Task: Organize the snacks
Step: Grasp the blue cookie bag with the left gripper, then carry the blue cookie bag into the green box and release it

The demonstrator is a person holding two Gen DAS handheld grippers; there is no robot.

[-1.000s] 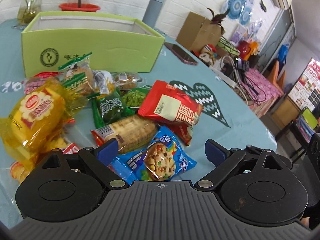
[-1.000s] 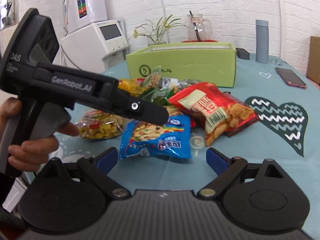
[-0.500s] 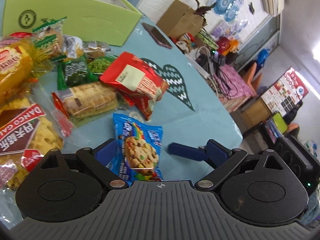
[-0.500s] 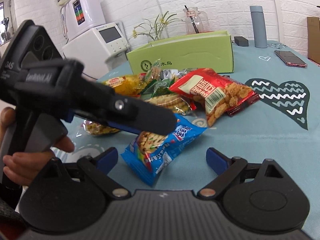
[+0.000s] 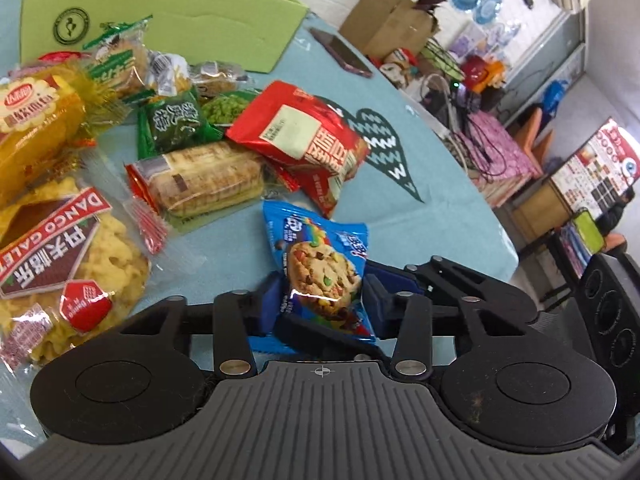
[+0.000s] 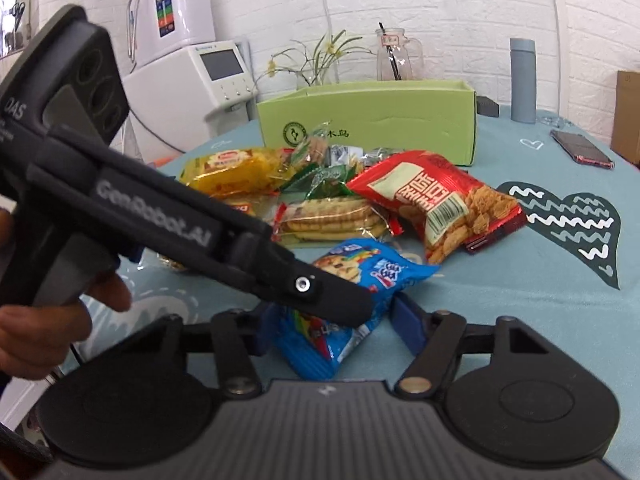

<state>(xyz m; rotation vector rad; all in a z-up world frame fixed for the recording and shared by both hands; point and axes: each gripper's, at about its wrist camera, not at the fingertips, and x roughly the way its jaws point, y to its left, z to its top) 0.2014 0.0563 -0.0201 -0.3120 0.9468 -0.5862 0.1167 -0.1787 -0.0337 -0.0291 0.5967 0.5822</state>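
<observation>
Round desk (image 5: pixel 420 216) under a pale blue cloth, cluttered room beyond, white brick wall at the back

From the left wrist: left gripper (image 5: pixel 322 296) with jaws drawn in on a blue cookie packet (image 5: pixel 316 256), both blue pads pressing its lower half, top half standing up past them. Ahead, loose snacks lying in a heap: red bag (image 5: pixel 296 132), biscuit pack (image 5: pixel 208 180) just beside it, a yellow bag at the left edge. Green box (image 5: pixel 180 12) open-topped behind the heap, well apart from the held packet.

From the right wrist: same cookie packet tilted up off the cloth, one black finger of the left gripper lying across it. Right gripper (image 6: pixel 336 320) low and close, jaws partly open around the packet's near end; right pad clear of the wrapper, left pad hidden behind it, so not yet gripping. Green box at the far side past the red bag, a phone (image 6: pixel 580 150) off to the right.

Step in hand, by the look of it: picking the cookie packet out of the pile, perhaps passing it between tools. Next move probably calls for one firm hold only, then a lift over the heap toward the green box, without crushing the cookies or dragging neighbours along
</observation>
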